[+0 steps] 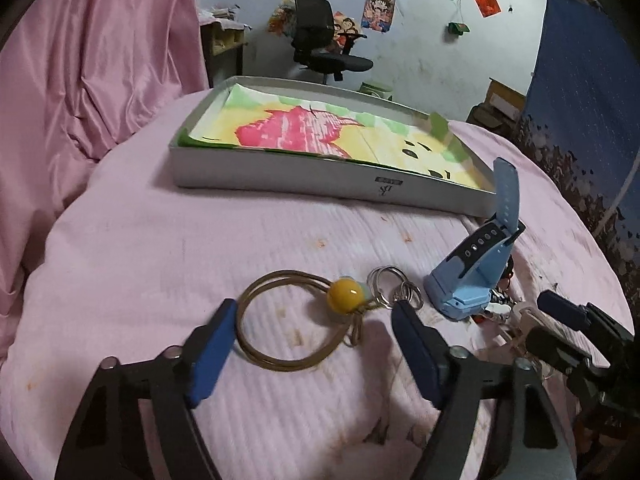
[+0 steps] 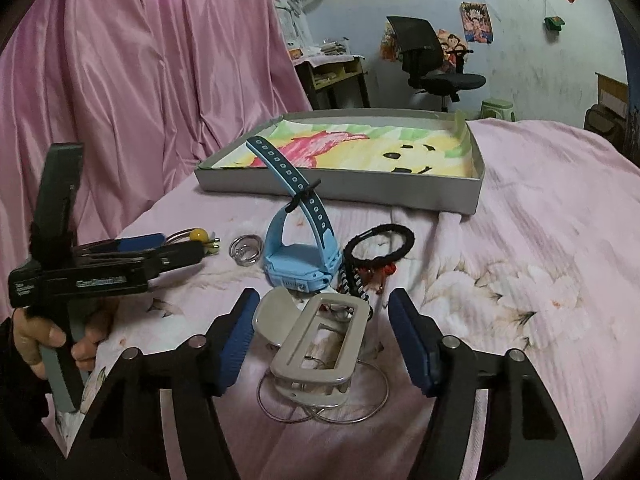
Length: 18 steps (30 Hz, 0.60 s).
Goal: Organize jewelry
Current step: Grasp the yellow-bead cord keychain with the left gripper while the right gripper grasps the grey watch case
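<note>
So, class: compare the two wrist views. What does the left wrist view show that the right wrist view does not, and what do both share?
Only the left wrist view shows the whole brown cord loop lying between the open left tool.

Only the right wrist view shows the silver buckle between the open right tool, the black braided bracelet and the person's hand.

Both show the blue watch, yellow bead, metal rings and lined grey box.

Home bedroom. Bed [image 2: 540, 208] with pink floral quilted cover carries everything; pink satin curtain [image 2: 140, 60] hangs on the left. Back wall [image 2: 520, 60] is scuffed white, with anime posters [image 2: 476, 22] and photos stuck on. Black swivel office chair [image 2: 432, 60], cluttered small desk [image 2: 340, 72] with shelf, green plastic stool [image 2: 498, 108], cardboard box [image 1: 504, 96] by wall.
</note>
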{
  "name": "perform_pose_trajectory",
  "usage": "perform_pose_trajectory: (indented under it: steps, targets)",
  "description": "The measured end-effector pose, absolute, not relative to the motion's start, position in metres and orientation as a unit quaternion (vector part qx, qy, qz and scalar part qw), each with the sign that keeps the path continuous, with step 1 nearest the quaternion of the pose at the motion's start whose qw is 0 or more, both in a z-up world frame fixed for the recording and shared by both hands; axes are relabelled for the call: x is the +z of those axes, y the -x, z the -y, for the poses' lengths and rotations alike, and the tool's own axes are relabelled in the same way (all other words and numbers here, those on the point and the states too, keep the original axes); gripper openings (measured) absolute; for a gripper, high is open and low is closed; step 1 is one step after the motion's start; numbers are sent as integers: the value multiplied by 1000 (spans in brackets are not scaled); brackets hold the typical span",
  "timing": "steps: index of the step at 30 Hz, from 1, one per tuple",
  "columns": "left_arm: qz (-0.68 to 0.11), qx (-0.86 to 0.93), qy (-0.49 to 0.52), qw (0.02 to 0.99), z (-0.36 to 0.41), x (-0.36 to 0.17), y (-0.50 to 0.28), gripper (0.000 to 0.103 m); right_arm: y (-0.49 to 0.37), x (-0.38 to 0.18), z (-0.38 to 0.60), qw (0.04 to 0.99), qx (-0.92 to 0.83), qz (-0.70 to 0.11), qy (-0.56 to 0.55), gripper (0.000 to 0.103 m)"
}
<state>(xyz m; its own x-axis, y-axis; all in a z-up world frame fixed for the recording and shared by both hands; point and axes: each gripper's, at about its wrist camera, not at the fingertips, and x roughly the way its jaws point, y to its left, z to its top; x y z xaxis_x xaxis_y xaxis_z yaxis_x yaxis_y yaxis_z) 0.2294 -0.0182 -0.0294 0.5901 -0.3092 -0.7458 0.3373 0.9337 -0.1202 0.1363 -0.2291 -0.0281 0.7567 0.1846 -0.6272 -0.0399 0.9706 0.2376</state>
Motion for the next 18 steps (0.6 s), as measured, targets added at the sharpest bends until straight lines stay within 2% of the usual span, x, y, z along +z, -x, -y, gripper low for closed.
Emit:
perform_pose_trajectory:
  steps: [4, 7, 9, 11, 14, 18]
  targets:
    - [-417, -193, -14, 888, 22, -31, -235, 66, -136, -31, 225, 930, 63, -348, -98, 58]
    - [-419, -202, -14, 885, 25, -32, -238, 56, -137, -33, 222, 928, 61, -355, -90, 58]
    - [-420, -208, -15, 883, 26, -32, -239, 48, -137, -32, 221, 928, 58, -357, -89, 51]
    - [-422, -215, -15, 880, 29, -32, -241, 44, -137, -32, 221, 928, 57, -357, -87, 51]
    - [-426, -223, -15, 877, 33, -35, -243, 33, -136, -33, 219, 928, 53, -359, -83, 51]
    - [-429, -229, -14, 874, 35, -36, -244, 25, -135, -35, 217, 926, 51, -364, -83, 48]
